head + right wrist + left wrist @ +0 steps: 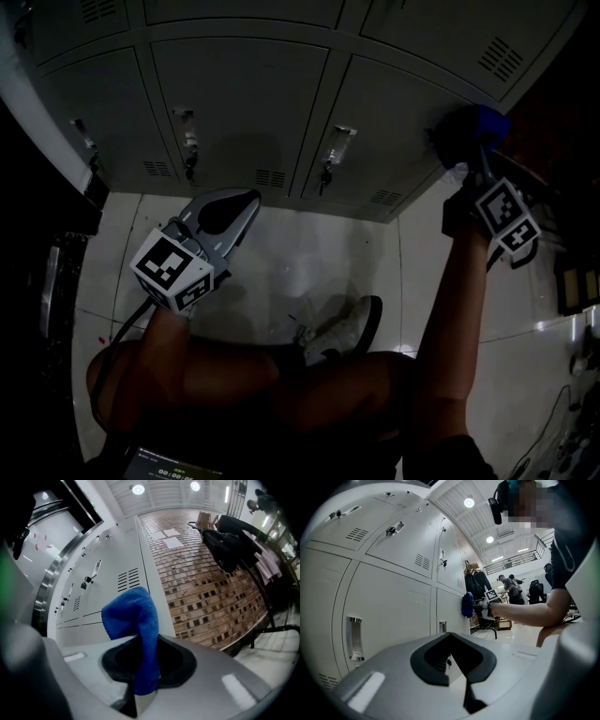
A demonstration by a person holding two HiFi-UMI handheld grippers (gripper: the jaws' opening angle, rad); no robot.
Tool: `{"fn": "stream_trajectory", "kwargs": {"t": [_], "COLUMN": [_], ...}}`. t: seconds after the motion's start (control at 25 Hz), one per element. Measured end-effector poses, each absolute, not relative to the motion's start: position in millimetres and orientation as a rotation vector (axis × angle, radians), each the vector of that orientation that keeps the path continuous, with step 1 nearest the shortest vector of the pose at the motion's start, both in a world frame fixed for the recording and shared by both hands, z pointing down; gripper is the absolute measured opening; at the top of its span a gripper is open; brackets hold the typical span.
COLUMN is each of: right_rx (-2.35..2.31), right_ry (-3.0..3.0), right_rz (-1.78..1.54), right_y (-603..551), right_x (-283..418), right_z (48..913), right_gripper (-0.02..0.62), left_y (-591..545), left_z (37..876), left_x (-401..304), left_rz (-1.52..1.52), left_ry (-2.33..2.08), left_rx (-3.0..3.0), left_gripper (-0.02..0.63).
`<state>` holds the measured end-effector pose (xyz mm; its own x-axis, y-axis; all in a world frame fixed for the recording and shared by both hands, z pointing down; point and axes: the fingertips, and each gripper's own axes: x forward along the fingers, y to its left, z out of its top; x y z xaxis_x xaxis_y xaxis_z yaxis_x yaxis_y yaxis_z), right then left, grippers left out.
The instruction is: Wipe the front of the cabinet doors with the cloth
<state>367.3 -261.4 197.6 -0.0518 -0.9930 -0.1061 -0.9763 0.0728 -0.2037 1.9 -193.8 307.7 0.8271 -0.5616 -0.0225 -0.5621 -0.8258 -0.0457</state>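
Observation:
Grey metal cabinet doors [244,103] with handles and vent slots fill the top of the head view. A blue cloth [480,124] is bunched at the right-hand door, and my right gripper [466,161] is shut on it. In the right gripper view the cloth [133,616] stands up out of the shut right gripper [143,677], beside the doors [112,573]. My left gripper [236,204] hangs shut and empty above the floor, short of the doors. The left gripper view looks over the left gripper [461,667] along the door fronts [389,602] to the cloth [467,604].
White floor tiles [281,262] lie below the cabinet, with my shoe [342,328] on them. A dark unit [56,281] stands at the left. A brick wall [211,588] and a chair draped with clothes [234,541] sit right of the cabinet. People [511,585] stand far behind.

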Motion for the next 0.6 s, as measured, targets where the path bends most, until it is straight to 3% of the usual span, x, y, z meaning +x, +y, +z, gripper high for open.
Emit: {"fn": "stream_trajectory", "kwargs": {"t": [0.6], "right_rx": [-1.518], "right_ry": [2.633], "right_rz": [-0.144], "right_y": [-271], "right_x": [155], "right_z": [223], "right_gripper": [0.064], "left_y": [-193], "left_z": [303], "left_x": [0], "left_rz": [0.035], "left_ry": [0.913], "left_rx": [-2.952], "left_gripper": [0.005]}}
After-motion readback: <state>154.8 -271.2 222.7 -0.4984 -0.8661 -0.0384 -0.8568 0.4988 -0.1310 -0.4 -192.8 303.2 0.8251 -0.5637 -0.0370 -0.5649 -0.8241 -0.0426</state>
